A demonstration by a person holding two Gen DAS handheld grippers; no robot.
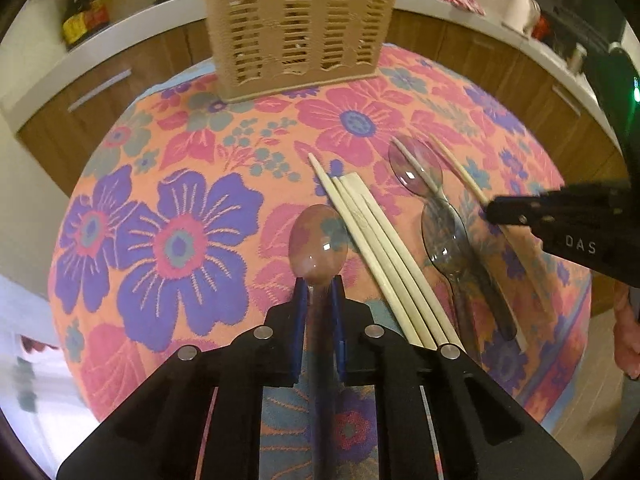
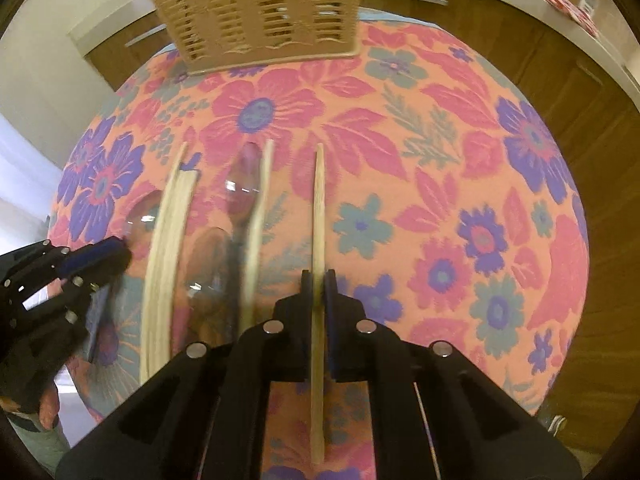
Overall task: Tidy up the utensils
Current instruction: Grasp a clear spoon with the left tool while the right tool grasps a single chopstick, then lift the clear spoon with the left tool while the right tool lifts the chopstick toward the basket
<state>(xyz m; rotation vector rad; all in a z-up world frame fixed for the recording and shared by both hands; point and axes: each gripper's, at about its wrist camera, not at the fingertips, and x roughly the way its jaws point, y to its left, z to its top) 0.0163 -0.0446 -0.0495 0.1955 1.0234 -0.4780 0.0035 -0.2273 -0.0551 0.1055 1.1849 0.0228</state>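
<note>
Blue pads of the left gripper point(image 1: 319, 283) are closed on the neck of a clear pinkish spoon point(image 1: 318, 240), its bowl sticking out just ahead of the fingertips and its handle running back between the fingers. The right gripper point(image 2: 318, 278) is likewise clamped, on a single pale chopstick point(image 2: 319, 208) that passes between its pads and points away toward the far side of the table. No earlier view is to hand, so only the grip itself can be told.

Just to the right of the held spoon, in the left wrist view, a bundle of chopsticks point(image 1: 380, 248) lies side by side on the flowered tablecloth point(image 1: 168, 216). Beyond them lie two more clear spoons: a pinkish one point(image 1: 416, 168) with another chopstick point(image 1: 416, 168) laid across its bowl, and a greyer one point(image 1: 448, 240) nearer, its bowl overlapping the first spoon's handle. The right gripper's black finger comes in from the right edge there, over the chopstick that it holds.

At the far edge of the table stands a tan slatted utensil basket point(image 1: 300, 20), upright and well apart from the utensils. Behind it run wooden cabinets point(image 1: 80, 92) under a white counter. Part of a hand point(image 1: 628, 332) shows at the right edge.
</note>
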